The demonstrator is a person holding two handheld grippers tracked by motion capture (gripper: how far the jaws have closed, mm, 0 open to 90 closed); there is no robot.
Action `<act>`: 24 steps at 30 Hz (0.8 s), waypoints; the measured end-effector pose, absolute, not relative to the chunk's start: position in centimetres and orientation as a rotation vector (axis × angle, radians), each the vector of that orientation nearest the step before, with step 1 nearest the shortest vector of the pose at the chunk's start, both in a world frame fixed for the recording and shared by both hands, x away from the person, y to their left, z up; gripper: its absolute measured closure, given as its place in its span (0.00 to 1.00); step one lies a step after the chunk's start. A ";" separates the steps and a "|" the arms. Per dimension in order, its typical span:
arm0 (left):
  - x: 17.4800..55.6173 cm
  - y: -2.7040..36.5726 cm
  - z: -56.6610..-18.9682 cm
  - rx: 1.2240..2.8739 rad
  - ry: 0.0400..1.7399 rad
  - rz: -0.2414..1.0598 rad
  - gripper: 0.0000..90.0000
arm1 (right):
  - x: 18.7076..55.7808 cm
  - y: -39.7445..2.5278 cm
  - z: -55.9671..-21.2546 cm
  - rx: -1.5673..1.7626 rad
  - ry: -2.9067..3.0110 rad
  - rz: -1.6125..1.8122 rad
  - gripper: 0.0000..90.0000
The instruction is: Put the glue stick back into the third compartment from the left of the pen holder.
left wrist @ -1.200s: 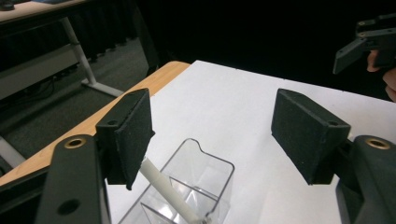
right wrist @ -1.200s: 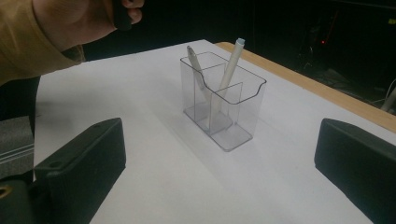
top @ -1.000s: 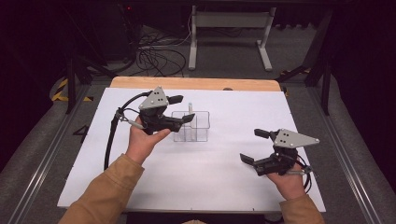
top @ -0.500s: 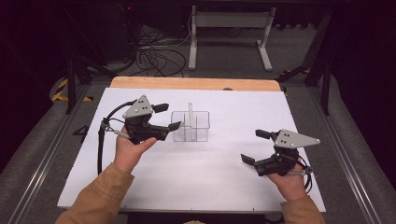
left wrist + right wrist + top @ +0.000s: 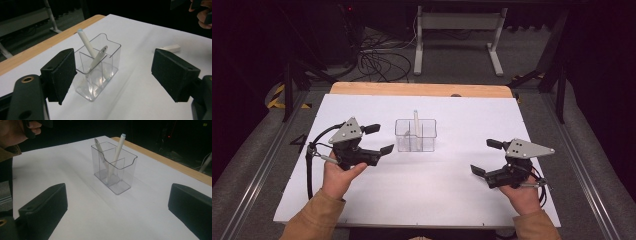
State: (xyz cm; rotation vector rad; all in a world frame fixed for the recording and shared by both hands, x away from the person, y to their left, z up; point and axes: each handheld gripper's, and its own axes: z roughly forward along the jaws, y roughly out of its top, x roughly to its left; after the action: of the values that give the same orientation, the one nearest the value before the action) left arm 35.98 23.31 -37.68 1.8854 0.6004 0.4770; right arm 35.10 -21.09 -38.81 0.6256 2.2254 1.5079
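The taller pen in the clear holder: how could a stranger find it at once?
On the white table, a clear plastic holder stands between the two tools. Two white pens lean inside it. The wanted pen is the longer one, rising well above the rim, with a pale blue tip; the shorter pen barely passes the rim.
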 end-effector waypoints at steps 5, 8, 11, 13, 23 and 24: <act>35.5 24.2 -38.3 1.883 0.632 0.464 0.20 | 35.2 -21.1 -38.7 0.626 2.240 1.517 0.02; 35.4 24.5 -38.5 1.878 0.640 0.444 0.19 | 35.3 -21.2 -38.7 0.628 2.242 1.544 0.03; 35.2 24.6 -38.4 1.880 0.643 0.448 0.18 | 35.3 -21.2 -38.7 0.634 2.261 1.532 0.04; 35.0 24.6 -38.4 1.896 0.646 0.468 0.17 | 35.3 -21.2 -38.7 0.636 2.275 1.517 0.04; 34.8 25.1 -38.3 1.910 0.658 0.454 0.11 | 35.4 -21.0 -38.7 0.670 2.319 1.416 0.11; 34.8 25.1 -38.4 1.912 0.659 0.457 0.10 | 35.5 -21.0 -38.7 0.671 2.324 1.403 0.12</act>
State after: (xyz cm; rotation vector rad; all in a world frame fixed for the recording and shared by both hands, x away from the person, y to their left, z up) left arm 34.81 25.08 -38.35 1.9120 0.6592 0.4571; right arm 35.45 -20.95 -38.73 0.6706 2.3239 1.4032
